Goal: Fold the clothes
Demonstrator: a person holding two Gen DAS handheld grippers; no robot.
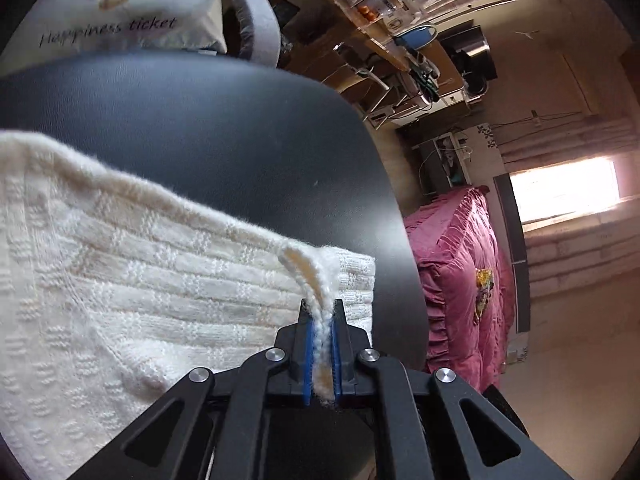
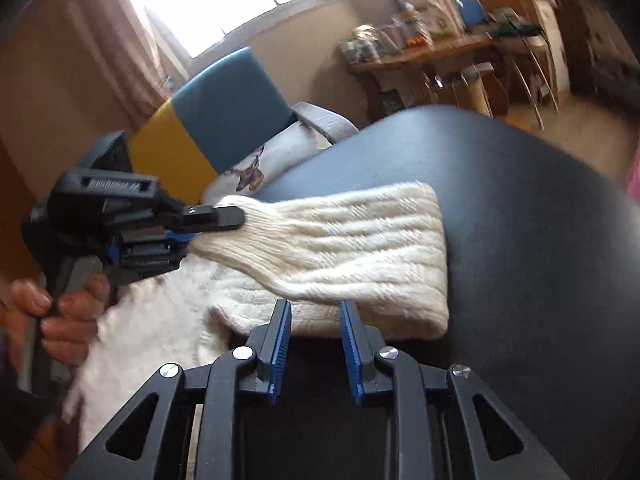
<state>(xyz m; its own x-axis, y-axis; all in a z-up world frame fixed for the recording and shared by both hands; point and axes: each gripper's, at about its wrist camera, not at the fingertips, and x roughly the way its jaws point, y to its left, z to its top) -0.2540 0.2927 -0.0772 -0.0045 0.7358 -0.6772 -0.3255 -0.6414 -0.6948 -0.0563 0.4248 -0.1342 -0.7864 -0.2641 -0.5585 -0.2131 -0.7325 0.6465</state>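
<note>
A cream knitted sweater (image 1: 132,280) lies on a round black table (image 1: 224,132). In the left wrist view my left gripper (image 1: 321,320) is shut on a pinched fold of the sweater's edge, and white knit fills the gap between the blue pads. The right wrist view shows the sweater (image 2: 360,248) folded over, with a person's hand holding the left gripper (image 2: 216,226) where it clamps the knit at the left. My right gripper (image 2: 315,312) stands open just in front of the sweater's near edge, nothing between its blue pads.
A chair with a yellow and teal back (image 2: 208,120) and a printed cushion (image 1: 132,12) stand behind the table. A cluttered wooden desk (image 2: 424,56) is at the back. A pink bedspread (image 1: 460,280) lies beyond the table's right edge (image 1: 404,240).
</note>
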